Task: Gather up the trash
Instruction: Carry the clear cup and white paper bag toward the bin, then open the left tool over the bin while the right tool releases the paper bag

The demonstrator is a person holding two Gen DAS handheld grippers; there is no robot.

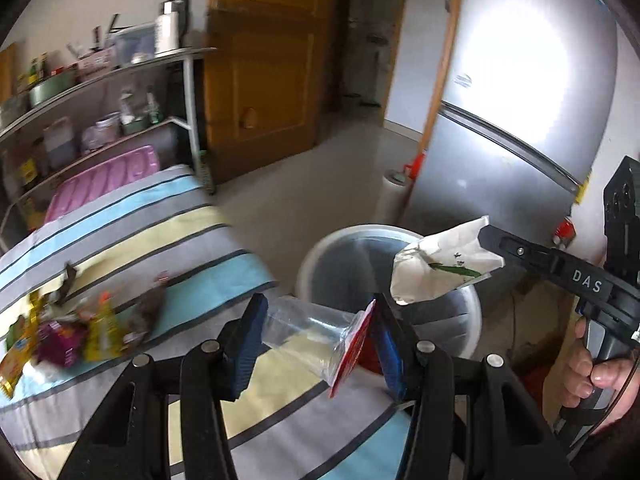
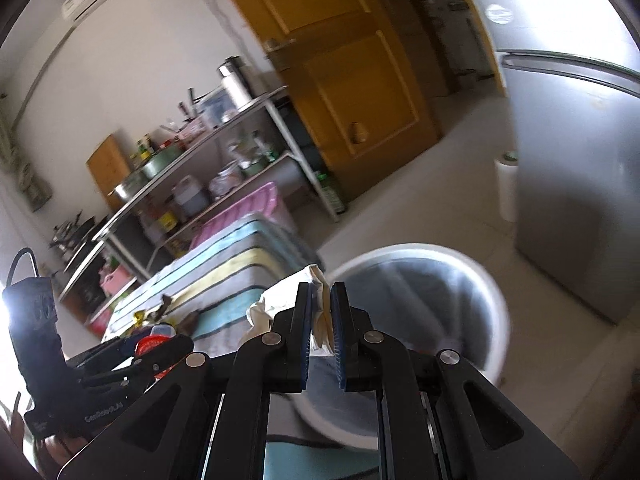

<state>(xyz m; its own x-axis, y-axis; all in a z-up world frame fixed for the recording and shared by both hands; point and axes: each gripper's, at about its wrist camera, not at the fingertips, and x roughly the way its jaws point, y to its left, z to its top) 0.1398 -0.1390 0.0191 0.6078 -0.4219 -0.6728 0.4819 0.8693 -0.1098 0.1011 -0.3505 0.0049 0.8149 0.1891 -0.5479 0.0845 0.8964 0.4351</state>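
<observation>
My left gripper is shut on a clear plastic cup with a red-and-white peeled lid, held sideways at the table's right edge beside the white trash bin. My right gripper is shut on a crumpled white paper wrapper with green print; in the left wrist view the wrapper hangs over the bin's opening. The bin also shows in the right wrist view, just ahead. Several colourful snack wrappers lie on the striped tablecloth at the left.
A metal shelf rack with bottles and pots stands behind the table. A wooden door is beyond it. A silver fridge stands right of the bin, with a white roll on the floor beside it.
</observation>
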